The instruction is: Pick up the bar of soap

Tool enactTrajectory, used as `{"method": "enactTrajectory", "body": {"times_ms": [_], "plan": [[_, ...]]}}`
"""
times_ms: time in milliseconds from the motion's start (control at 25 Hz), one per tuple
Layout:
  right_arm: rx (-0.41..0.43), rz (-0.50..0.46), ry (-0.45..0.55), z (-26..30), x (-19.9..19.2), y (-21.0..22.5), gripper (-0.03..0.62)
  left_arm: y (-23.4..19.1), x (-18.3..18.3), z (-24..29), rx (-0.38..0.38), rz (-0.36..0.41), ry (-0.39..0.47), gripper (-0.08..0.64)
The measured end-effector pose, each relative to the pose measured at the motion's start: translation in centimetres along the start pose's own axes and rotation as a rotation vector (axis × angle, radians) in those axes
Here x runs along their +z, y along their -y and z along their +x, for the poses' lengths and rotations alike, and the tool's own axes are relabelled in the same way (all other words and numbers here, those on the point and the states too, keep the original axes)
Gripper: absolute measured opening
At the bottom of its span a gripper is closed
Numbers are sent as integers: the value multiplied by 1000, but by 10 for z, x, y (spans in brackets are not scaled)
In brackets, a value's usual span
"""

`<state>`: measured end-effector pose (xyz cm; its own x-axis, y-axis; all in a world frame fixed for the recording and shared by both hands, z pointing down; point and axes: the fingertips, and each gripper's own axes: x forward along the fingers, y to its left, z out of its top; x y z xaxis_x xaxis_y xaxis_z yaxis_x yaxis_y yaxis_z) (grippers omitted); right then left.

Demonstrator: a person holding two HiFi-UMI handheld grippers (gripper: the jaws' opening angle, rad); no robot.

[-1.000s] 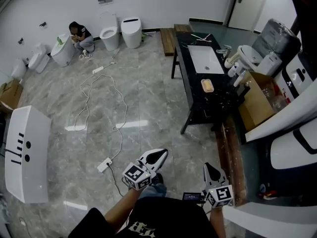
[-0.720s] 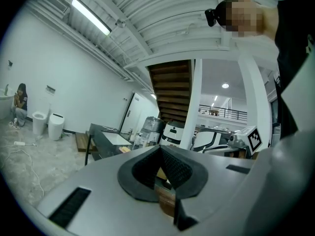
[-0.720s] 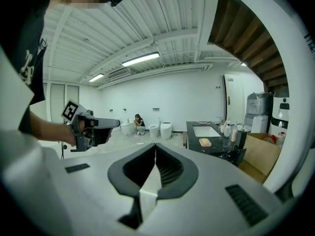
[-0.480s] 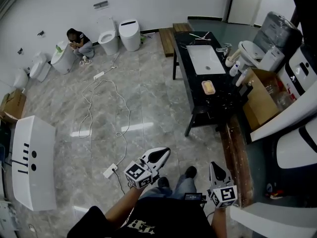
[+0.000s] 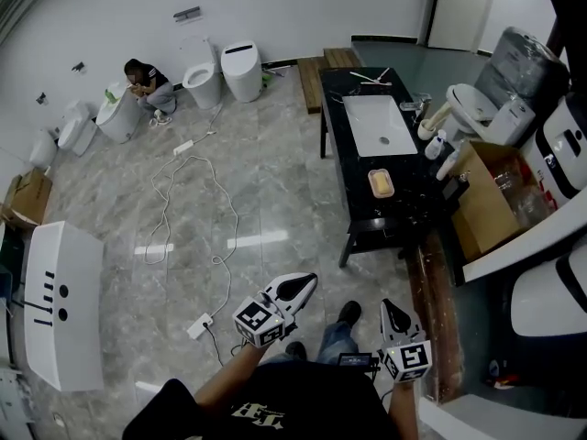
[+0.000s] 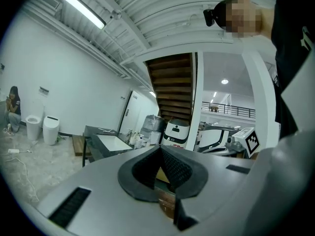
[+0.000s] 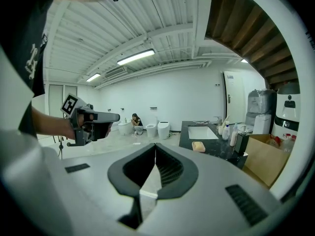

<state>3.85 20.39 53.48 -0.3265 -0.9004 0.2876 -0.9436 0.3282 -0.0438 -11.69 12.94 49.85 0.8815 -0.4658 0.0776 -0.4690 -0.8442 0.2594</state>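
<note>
Lying on the black counter [image 5: 359, 211] just beside its white basin [image 5: 378, 125], the bar of soap [image 5: 381, 182] is well apart from both grippers. The left gripper [image 5: 301, 285] and right gripper [image 5: 390, 310] hover over the grey marble floor [image 5: 275, 200], jaws together and empty. Toilets [image 5: 240, 70] line the far wall.

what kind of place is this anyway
Probably a bathroom-fixture showroom or storage hall: loose toilets stand by the wall, a freestanding black counter with a white basin sits on the open tiled floor, and a cardboard box sits beside it.
</note>
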Motion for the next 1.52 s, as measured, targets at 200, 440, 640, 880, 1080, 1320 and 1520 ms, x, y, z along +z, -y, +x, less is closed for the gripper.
{"method": "enactTrajectory", "body": {"times_ms": [200, 440, 640, 880, 1080, 1320, 1520], "plan": [[21, -20, -10, 42, 14, 50, 10, -30, 14, 53, 22, -7, -3, 8], [20, -40, -6, 75, 29, 108, 10, -51, 26, 115, 23, -2, -5, 8], [29, -21, -21, 89, 26, 144, 10, -56, 31, 159, 16, 22, -25, 8], [56, -43, -54, 103, 16, 178, 10, -54, 23, 202, 10, 22, -60, 8], [89, -79, -82, 111, 15, 198, 9, -50, 23, 220, 27, 13, -52, 8], [100, -78, -103, 115, 12, 215, 11, -49, 17, 232, 44, -2, -62, 8], [110, -63, -135, 120, 3, 217, 11, -55, 17, 240, 59, -12, -61, 8]]}}
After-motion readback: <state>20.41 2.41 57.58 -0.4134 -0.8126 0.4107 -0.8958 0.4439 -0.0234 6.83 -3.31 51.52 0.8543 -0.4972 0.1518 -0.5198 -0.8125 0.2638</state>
